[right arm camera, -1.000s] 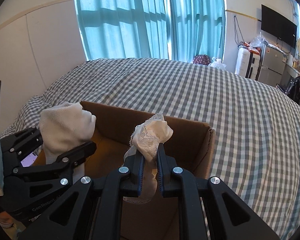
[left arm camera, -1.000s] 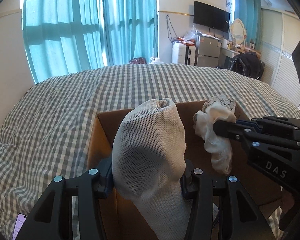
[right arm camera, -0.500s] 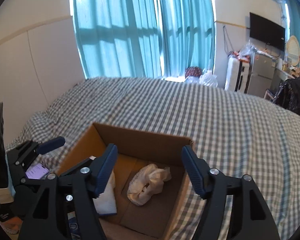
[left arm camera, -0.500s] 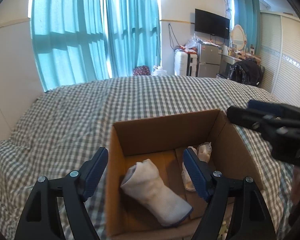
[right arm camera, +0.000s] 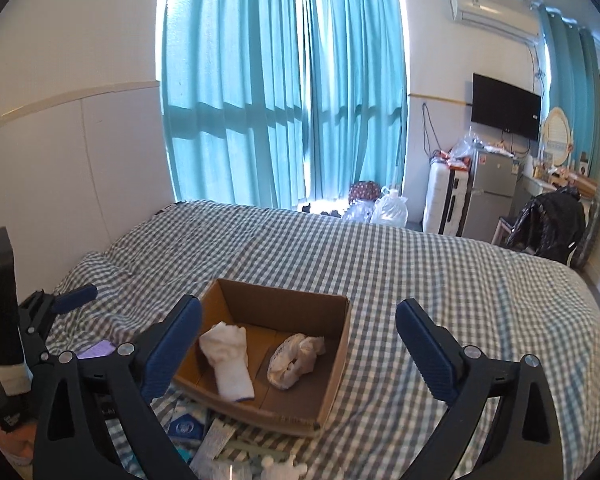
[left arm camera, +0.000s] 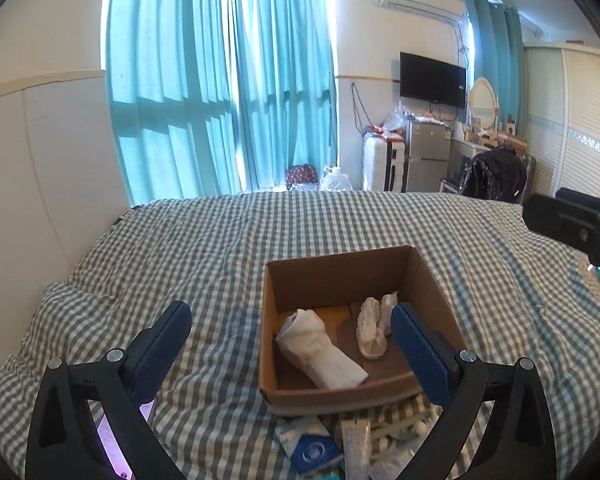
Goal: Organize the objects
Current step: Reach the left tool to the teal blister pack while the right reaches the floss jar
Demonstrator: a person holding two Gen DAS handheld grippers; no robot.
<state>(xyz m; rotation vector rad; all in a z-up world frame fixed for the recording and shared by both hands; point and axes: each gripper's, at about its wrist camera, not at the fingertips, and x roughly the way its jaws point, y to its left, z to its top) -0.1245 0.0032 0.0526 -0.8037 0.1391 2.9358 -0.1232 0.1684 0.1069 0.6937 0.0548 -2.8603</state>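
Observation:
An open cardboard box point(left arm camera: 336, 276) point(right arm camera: 336, 376) stands on the checked bed. Inside it lie a rolled white knit sock point(left arm camera: 320, 350) point(right arm camera: 228, 358) on the left and a crumpled lace-trimmed white cloth point(left arm camera: 374, 326) point(right arm camera: 296, 360) on the right. My left gripper point(left arm camera: 290, 334) is open and empty, raised above and in front of the box. My right gripper point(right arm camera: 298, 332) is open and empty too, also raised above the box. The right gripper's body shows at the right edge of the left wrist view point(left arm camera: 580, 228). The left gripper shows at the left of the right wrist view point(right arm camera: 56, 308).
Small packets and a blue-and-white pouch point(left arm camera: 312, 446) point(right arm camera: 188, 428) lie on the bed in front of the box. A phone with a purple screen point(left arm camera: 116, 440) point(right arm camera: 96, 348) lies at the left. The checked bedspread point(left arm camera: 220, 232) stretches behind the box.
Both grippers opened and let the sock and the lace cloth fall into the box. Both have since pulled back and up, so the box looks smaller and farther away.

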